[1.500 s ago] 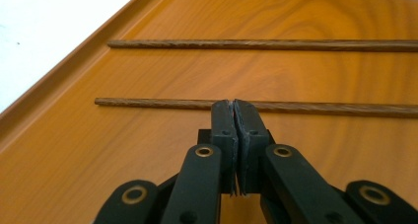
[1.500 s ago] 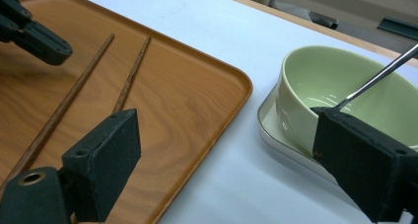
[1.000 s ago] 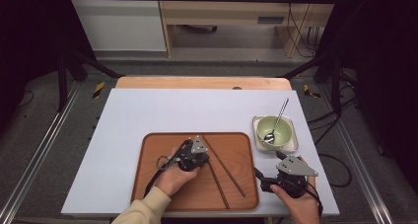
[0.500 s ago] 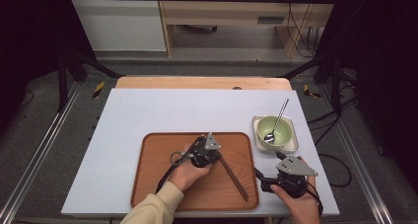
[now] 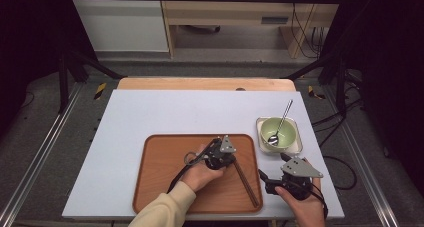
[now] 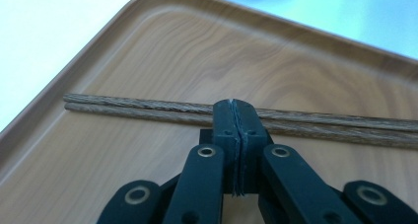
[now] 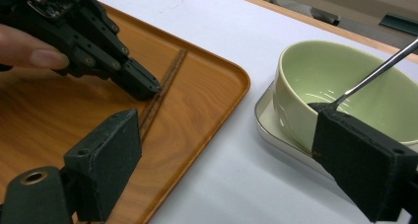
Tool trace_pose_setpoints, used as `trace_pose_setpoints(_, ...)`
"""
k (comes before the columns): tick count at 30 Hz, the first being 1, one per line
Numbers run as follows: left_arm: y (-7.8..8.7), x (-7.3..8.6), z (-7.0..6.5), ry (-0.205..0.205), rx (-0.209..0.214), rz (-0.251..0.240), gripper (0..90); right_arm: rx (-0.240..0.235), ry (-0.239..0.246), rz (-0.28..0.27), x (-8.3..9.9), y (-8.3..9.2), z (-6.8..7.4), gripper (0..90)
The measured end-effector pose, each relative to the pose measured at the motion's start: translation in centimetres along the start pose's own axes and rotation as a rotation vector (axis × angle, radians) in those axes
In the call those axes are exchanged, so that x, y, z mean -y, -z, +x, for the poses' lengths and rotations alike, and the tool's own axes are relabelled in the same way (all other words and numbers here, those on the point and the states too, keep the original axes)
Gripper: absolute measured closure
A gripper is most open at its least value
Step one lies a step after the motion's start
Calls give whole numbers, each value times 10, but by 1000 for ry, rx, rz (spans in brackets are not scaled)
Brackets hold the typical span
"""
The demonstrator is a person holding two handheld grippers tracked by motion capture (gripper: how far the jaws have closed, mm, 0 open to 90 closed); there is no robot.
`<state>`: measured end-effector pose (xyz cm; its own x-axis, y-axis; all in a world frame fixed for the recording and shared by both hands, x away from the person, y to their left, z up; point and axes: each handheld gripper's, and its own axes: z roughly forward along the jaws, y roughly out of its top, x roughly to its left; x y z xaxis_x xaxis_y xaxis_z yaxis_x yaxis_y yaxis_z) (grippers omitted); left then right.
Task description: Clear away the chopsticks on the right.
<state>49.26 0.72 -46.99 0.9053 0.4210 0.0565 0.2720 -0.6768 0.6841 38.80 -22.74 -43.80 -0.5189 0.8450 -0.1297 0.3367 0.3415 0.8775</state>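
Observation:
Two brown wooden chopsticks (image 5: 247, 181) lie side by side on the wooden tray (image 5: 165, 187), near its right rim. My left gripper (image 5: 235, 160) is shut with nothing between its jaws. In the left gripper view its closed tips (image 6: 235, 110) sit right at the chopsticks (image 6: 123, 108), which run across the tray (image 6: 148, 51). My right gripper (image 5: 272, 167) stands open and empty over the white table, just right of the tray. In the right gripper view, the right gripper (image 7: 229, 130) faces the left gripper (image 7: 148, 88) and the chopsticks (image 7: 172, 71).
A pale green bowl (image 5: 278, 132) with a metal spoon (image 5: 281, 121) in it stands on a white square dish (image 5: 265, 146), right of the tray and just beyond my right gripper. The white table top (image 5: 175, 112) stretches behind the tray.
My left gripper has slid to the right across the tray. The chopsticks, which lay apart, are now together near the tray's right rim. The right gripper has not moved.

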Motion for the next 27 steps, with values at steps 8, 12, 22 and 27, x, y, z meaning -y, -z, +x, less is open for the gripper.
trace_pose_setpoints(8,-12,-11,-8,-28,42,-19,893,2,0,1,0,0,0,121)
trace_pose_setpoints(12,-16,-16,-11,-47,53,-17,893,4,0,1,0,0,-1,121)
trace_pose_setpoints(22,-11,-16,-8,-39,55,-55,892,14,-11,-5,0,1,-2,123)
trace_pose_setpoints(27,3,-13,-3,-32,38,-67,890,44,-40,-20,0,4,-6,144)
